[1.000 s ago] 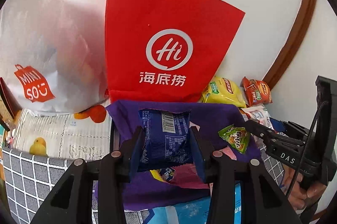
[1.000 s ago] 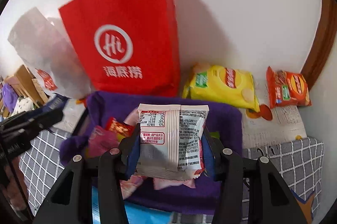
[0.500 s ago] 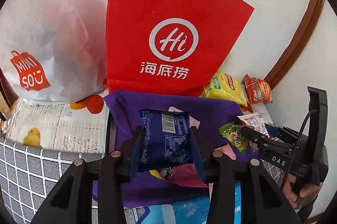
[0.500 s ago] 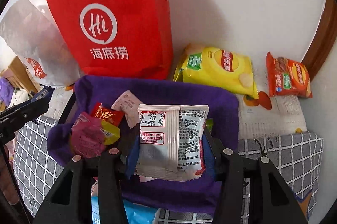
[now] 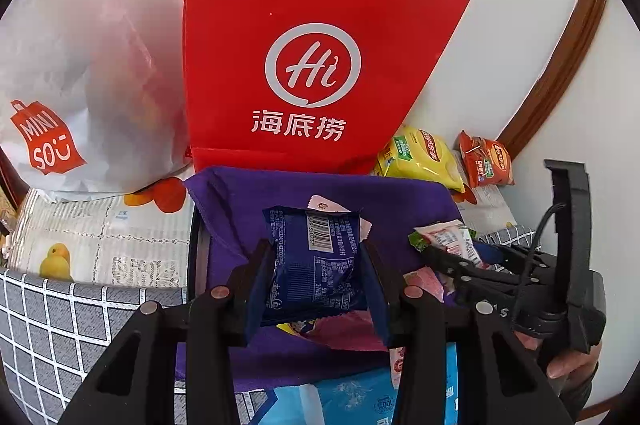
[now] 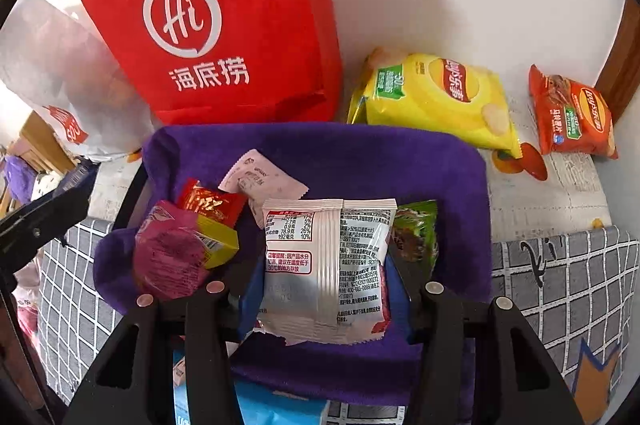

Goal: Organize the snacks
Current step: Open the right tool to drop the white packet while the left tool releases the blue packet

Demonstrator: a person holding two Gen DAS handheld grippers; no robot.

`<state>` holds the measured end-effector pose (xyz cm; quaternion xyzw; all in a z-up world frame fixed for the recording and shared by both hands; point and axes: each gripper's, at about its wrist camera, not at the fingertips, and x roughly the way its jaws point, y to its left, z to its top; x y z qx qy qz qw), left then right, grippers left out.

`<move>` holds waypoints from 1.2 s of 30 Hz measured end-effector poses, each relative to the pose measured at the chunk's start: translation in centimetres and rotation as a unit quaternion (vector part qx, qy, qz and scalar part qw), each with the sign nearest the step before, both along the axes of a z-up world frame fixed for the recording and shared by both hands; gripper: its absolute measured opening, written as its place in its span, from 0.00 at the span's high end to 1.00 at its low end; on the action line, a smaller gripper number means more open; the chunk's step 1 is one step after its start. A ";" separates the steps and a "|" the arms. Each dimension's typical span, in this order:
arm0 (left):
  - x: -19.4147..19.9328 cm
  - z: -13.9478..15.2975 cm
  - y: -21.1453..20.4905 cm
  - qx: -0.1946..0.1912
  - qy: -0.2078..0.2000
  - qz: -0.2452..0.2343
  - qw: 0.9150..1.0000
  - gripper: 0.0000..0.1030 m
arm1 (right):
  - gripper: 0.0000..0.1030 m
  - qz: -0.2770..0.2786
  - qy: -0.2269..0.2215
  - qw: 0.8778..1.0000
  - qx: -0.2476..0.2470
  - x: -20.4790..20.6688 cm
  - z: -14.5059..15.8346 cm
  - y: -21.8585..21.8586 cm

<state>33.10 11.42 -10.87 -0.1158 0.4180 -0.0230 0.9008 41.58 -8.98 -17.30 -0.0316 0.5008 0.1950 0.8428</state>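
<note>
Two grippers each pinch a snack over the purple-lined tray [image 6: 460,161]. In the left gripper [image 5: 316,285] sits a blue packet [image 5: 316,265], pads pressed on both its sides. Likewise, the right gripper [image 6: 324,289] clamps a white packet [image 6: 324,265], held upright above the tray's cloth. Inside the tray lie a red candy [image 6: 210,203], a pink wrapper [image 6: 168,253] and a green packet [image 6: 416,229]. Behind it stand a red paper bag [image 6: 224,25] and a yellow chip bag [image 6: 436,97].
</note>
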 end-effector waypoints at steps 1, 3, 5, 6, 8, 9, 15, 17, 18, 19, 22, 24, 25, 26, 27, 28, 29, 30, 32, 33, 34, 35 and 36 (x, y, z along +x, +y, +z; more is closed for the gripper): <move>0.0 0.0 0.0 0.001 0.000 0.000 1.000 0.60 | 0.49 0.002 0.001 1.000 -0.006 0.0 -0.1 0.2; 0.1 -0.1 0.0 0.001 0.001 -0.001 1.000 0.60 | 0.49 0.007 0.002 1.000 -0.011 -0.1 -0.2 0.5; 0.1 -0.2 0.0 0.002 0.002 -0.002 1.000 0.60 | 0.48 0.005 0.003 1.000 -0.007 -0.2 -0.2 0.6; 0.1 -0.2 0.0 0.002 0.003 -0.001 1.000 0.60 | 0.48 0.004 0.005 1.000 -0.003 -0.2 -0.3 0.7; 0.2 -0.3 0.0 0.001 0.005 -0.001 1.000 0.60 | 0.47 0.009 0.008 1.000 -0.005 -0.1 -0.5 0.9; 0.2 -0.4 0.0 0.001 0.005 -0.002 1.000 0.60 | 0.46 0.010 0.011 1.000 -0.013 -0.1 -0.7 1.0; 0.4 -0.7 0.0 -0.002 0.011 -0.004 1.000 0.60 | 0.42 -0.012 0.002 1.000 -0.020 0.0 -0.1 0.3; 0.5 -0.9 0.1 -0.005 0.015 -0.002 1.000 0.60 | 0.38 -0.020 -0.007 1.000 -0.010 -0.1 0.6 -0.3; 0.5 -1.0 0.2 -0.008 0.016 -0.002 1.000 0.60 | 0.36 -0.025 -0.013 1.000 -0.005 -0.2 1.1 -0.6; 0.6 -1.1 0.2 -0.012 0.018 -0.001 1.000 0.60 | 0.36 -0.029 -0.018 0.999 -0.003 -0.3 1.5 -0.9; 0.7 -1.5 -0.1 -0.038 0.016 -0.018 0.999 0.60 | 0.35 -0.036 -0.029 0.999 0.005 -0.6 2.6 -1.5; 0.9 -1.9 -0.6 -0.053 0.025 -0.032 0.998 0.60 | 0.33 -0.042 -0.038 0.998 0.014 -0.8 3.3 -1.9; 1.0 -2.1 -0.9 -0.054 0.031 -0.036 0.997 0.60 | 0.31 -0.046 -0.042 0.998 0.020 -0.8 3.6 -2.1; 1.2 -2.3 -1.2 -0.051 0.034 -0.038 0.997 0.60 | 0.30 -0.048 -0.043 0.998 0.026 -0.8 3.7 -2.2; 1.3 -2.5 -1.5 -0.048 0.038 -0.039 0.997 0.60 | 0.30 -0.048 -0.039 0.998 0.033 -0.7 3.8 -2.4; 1.4 -2.8 -1.7 -0.047 0.043 -0.042 0.997 0.60 | 0.30 -0.048 -0.036 0.997 0.037 -0.7 3.8 -2.4; 1.5 -3.0 -1.9 -0.049 0.050 -0.045 0.997 0.60 | 0.30 -0.049 -0.035 0.997 0.040 -0.7 3.8 -2.5; 1.6 -3.1 -2.1 -0.052 0.055 -0.049 0.996 0.60 | 0.30 -0.050 -0.036 0.997 0.039 -0.7 3.8 -2.5; 1.7 -3.4 -2.2 -0.053 0.063 -0.051 0.995 0.59 | 0.30 -0.051 -0.037 0.997 0.036 -0.7 3.9 -2.5; 1.8 -3.4 -2.2 -0.051 0.065 -0.050 0.995 0.59 | 0.30 -0.051 -0.038 0.997 0.035 -0.7 3.9 -2.5; 1.8 -3.5 -2.2 -0.048 0.068 -0.048 0.995 0.59 | 0.30 -0.050 -0.037 0.997 0.035 -0.7 3.9 -2.4; 1.8 -3.6 -2.3 -0.044 0.070 -0.046 0.995 0.59 | 0.30 -0.050 -0.038 0.997 0.035 -0.8 3.9 -2.4; 1.9 -3.7 -2.3 -0.043 0.074 -0.046 0.995 0.59 | 0.30 -0.050 -0.039 0.997 0.034 -0.9 4.0 -2.4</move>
